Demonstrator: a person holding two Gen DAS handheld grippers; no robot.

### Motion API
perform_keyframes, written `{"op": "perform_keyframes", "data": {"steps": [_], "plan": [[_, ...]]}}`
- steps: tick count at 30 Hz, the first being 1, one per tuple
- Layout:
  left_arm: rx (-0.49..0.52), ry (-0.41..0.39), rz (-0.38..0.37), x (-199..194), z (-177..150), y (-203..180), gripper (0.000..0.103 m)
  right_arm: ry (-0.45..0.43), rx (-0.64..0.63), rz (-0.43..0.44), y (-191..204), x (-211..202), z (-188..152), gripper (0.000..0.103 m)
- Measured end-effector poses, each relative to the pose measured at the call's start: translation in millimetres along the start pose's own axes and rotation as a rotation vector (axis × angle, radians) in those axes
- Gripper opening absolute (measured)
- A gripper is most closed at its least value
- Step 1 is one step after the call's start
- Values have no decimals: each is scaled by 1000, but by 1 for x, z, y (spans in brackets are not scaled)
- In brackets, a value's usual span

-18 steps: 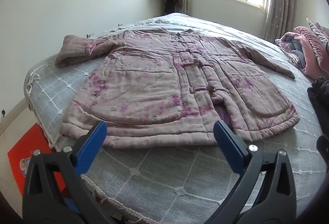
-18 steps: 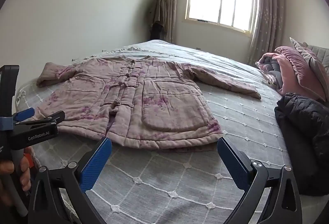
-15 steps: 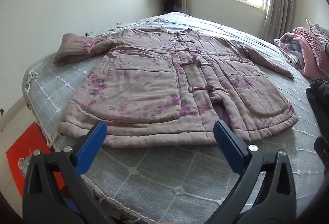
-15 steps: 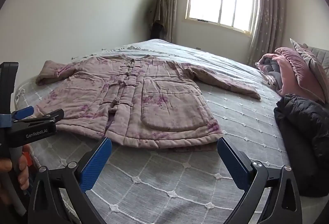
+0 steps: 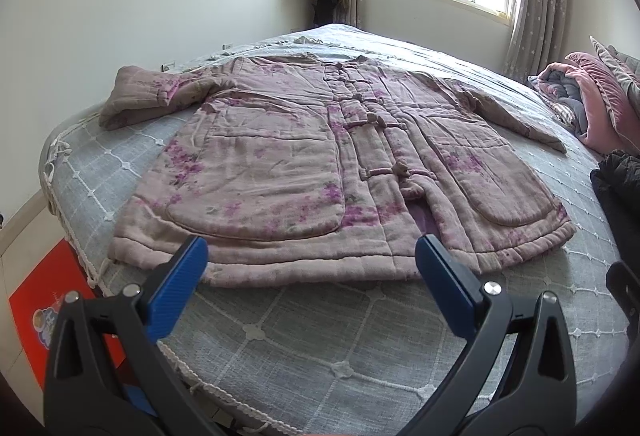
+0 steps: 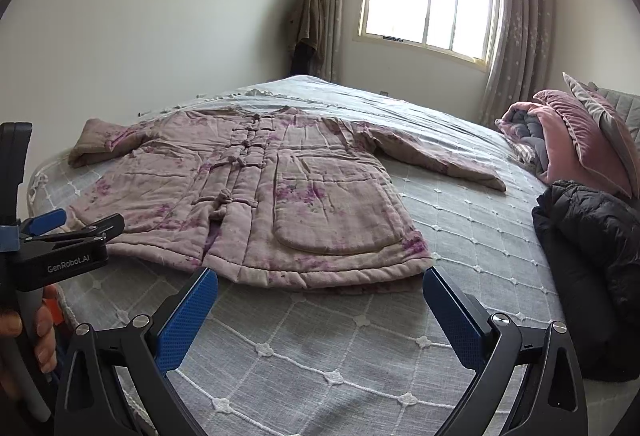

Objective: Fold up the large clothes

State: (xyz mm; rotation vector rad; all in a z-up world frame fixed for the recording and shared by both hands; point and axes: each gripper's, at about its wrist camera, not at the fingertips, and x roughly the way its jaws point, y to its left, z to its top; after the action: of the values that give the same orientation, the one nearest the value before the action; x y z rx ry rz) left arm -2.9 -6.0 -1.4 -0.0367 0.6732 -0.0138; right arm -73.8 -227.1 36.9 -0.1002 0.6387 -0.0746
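Observation:
A pink quilted jacket [image 5: 304, 164] with purple flowers lies flat and face up on the grey bed [image 5: 320, 348], sleeves spread, hem nearest me. It also shows in the right wrist view [image 6: 280, 196]. My left gripper [image 5: 312, 268] is open and empty, just above the hem's left half. My right gripper [image 6: 320, 300] is open and empty, just short of the hem's right corner. The left gripper also shows from the side in the right wrist view [image 6: 52, 224].
A black jacket [image 6: 592, 256] lies at the bed's right edge. Pink and grey bedding with a pillow [image 6: 576, 140] is piled at the far right. A red box [image 5: 44, 308] stands on the floor left of the bed. The wall and window [image 6: 428, 0] stand behind.
Both grippers have moved a little forward toward the jacket's hem. Both stay open.

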Motion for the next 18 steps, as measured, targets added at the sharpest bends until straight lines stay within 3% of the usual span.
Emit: {"op": "perform_keyframes", "data": {"steps": [18], "plan": [[3, -14, -1, 0, 2, 3, 103, -4, 10, 1, 0, 5, -4, 103]]}}
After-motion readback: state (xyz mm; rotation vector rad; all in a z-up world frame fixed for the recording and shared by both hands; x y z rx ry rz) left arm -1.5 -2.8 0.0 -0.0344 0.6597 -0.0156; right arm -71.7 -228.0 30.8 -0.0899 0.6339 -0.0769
